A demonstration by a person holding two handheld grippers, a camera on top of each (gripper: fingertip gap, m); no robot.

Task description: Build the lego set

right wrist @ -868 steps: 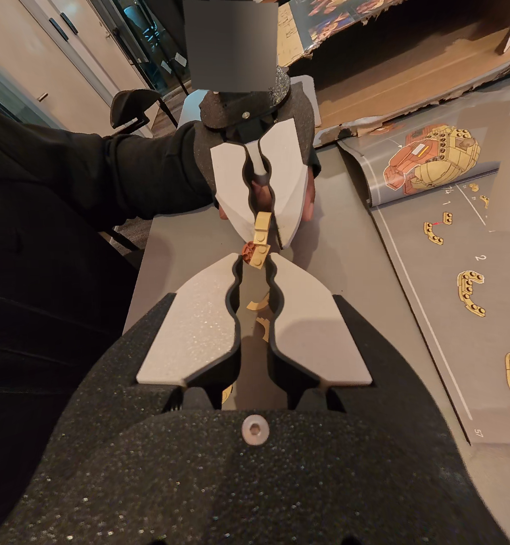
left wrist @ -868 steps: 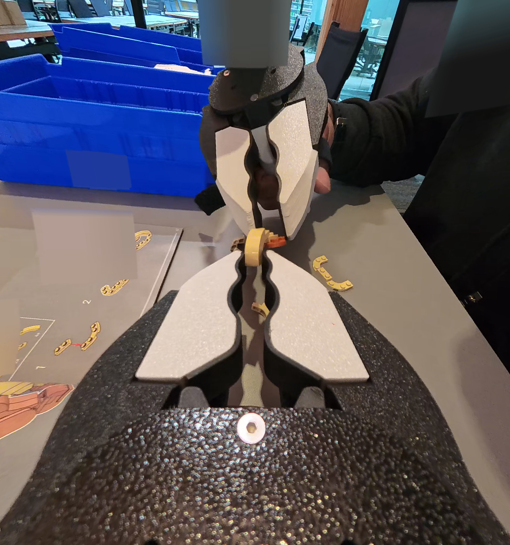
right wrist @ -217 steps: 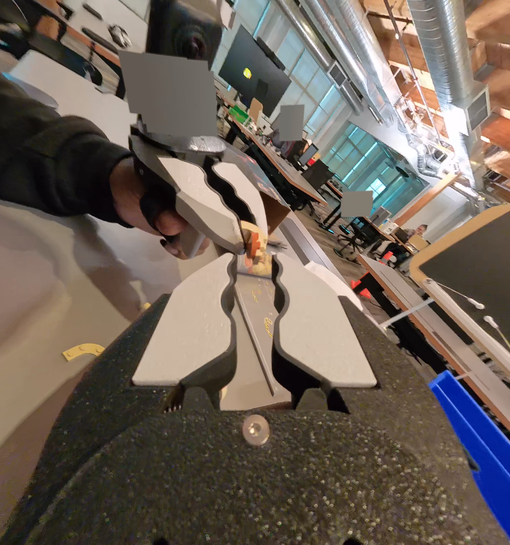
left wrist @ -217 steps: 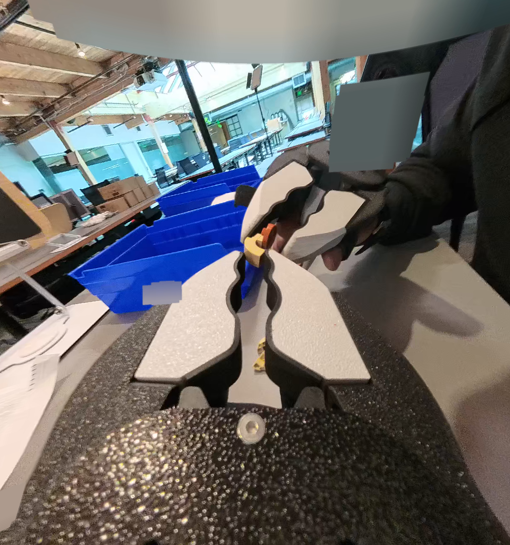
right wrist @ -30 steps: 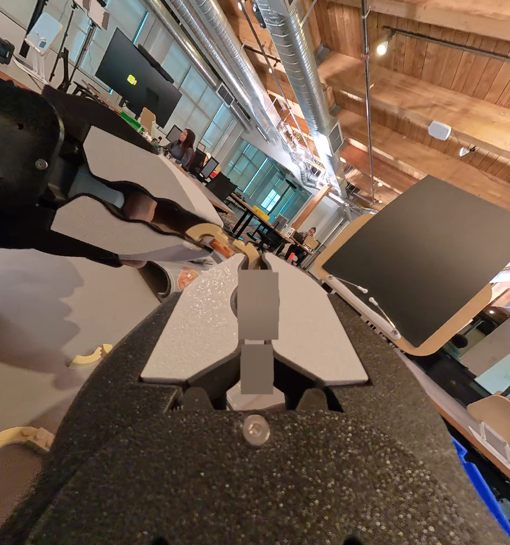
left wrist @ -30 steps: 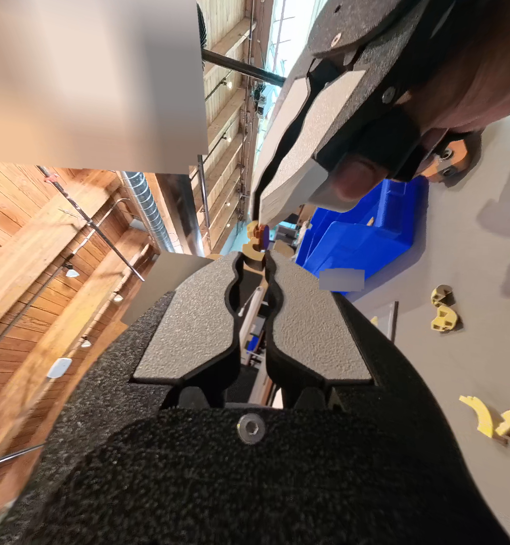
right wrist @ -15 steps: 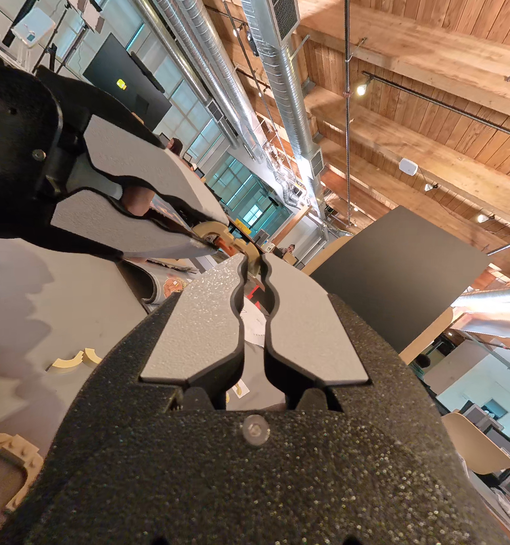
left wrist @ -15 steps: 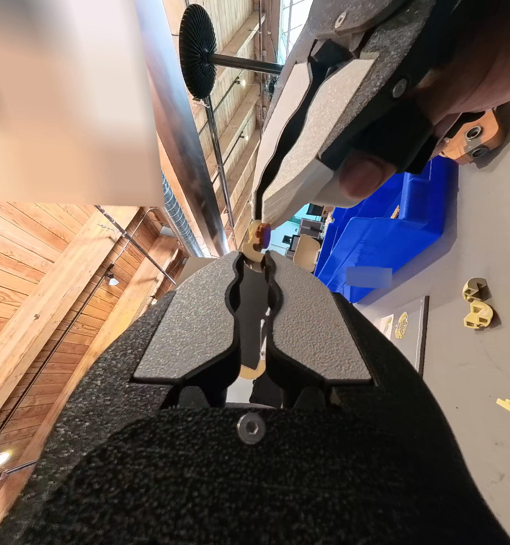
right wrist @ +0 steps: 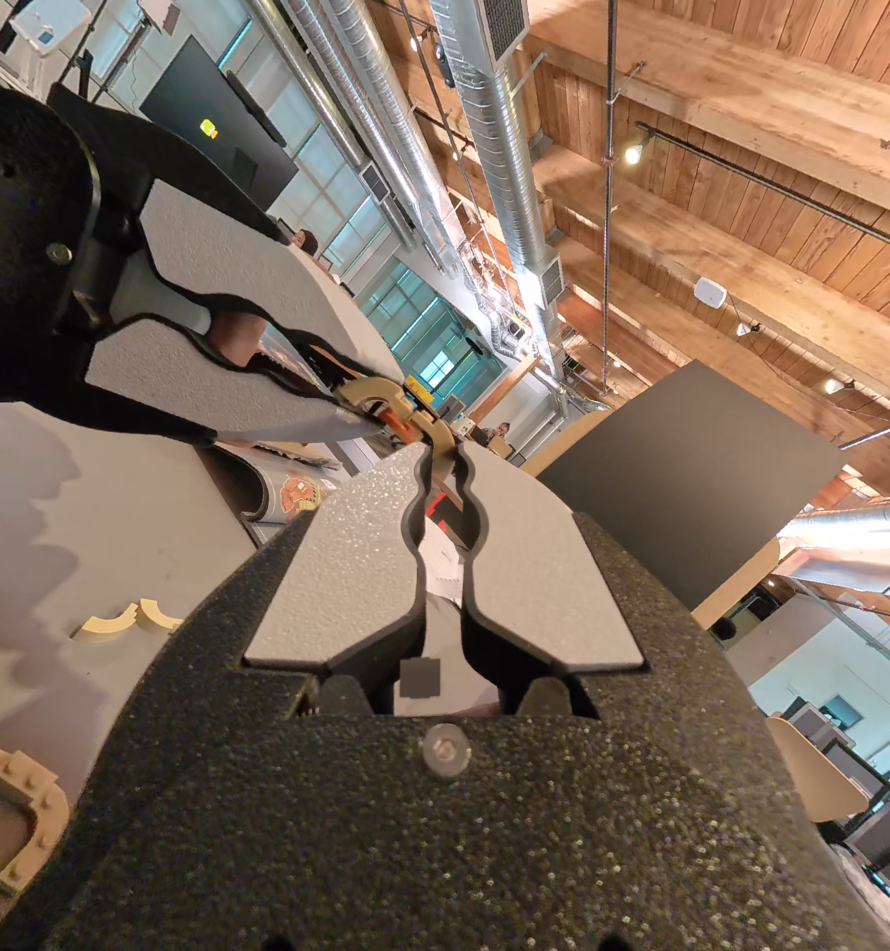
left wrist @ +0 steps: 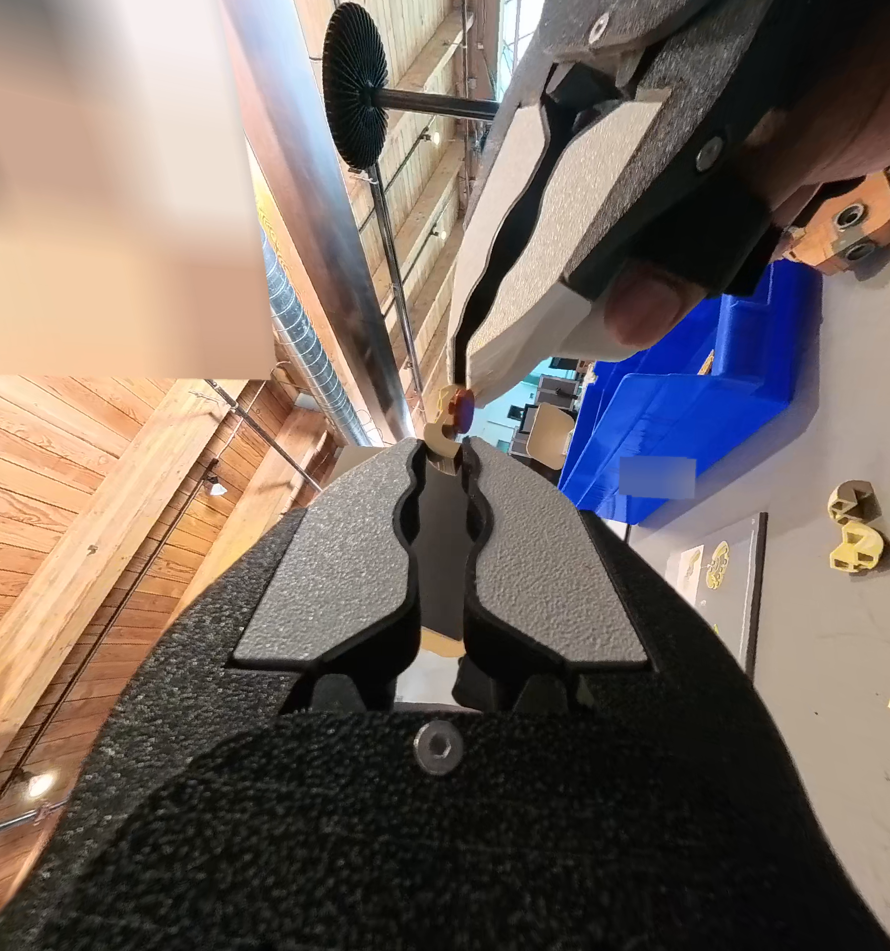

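Both grippers are raised off the table and meet tip to tip on one small brick assembly. In the left wrist view my left gripper (left wrist: 442,454) is shut on a tan curved brick (left wrist: 439,441). An orange round piece (left wrist: 461,414) joins it to a second tan brick. My right gripper (left wrist: 462,393) comes in from the upper right and pinches that far end. In the right wrist view my right gripper (right wrist: 440,455) is shut on a tan arch brick (right wrist: 439,429). The orange piece (right wrist: 396,419) links it to the tan arch (right wrist: 368,391) in my left gripper (right wrist: 368,409).
Blue bins (left wrist: 690,411) stand on the grey table (left wrist: 819,643), with loose tan bricks (left wrist: 856,530), an instruction booklet (left wrist: 716,561) and an orange-brown built part (left wrist: 844,226). More tan arches (right wrist: 123,625) and a larger tan arch (right wrist: 21,803) lie on the table. Less than 4 cm separates the two grippers' tips.
Both grippers stay shut on the brick assembly. Over the last second they tilted a little further upward together, so more ceiling shows. The grasp has not shifted.
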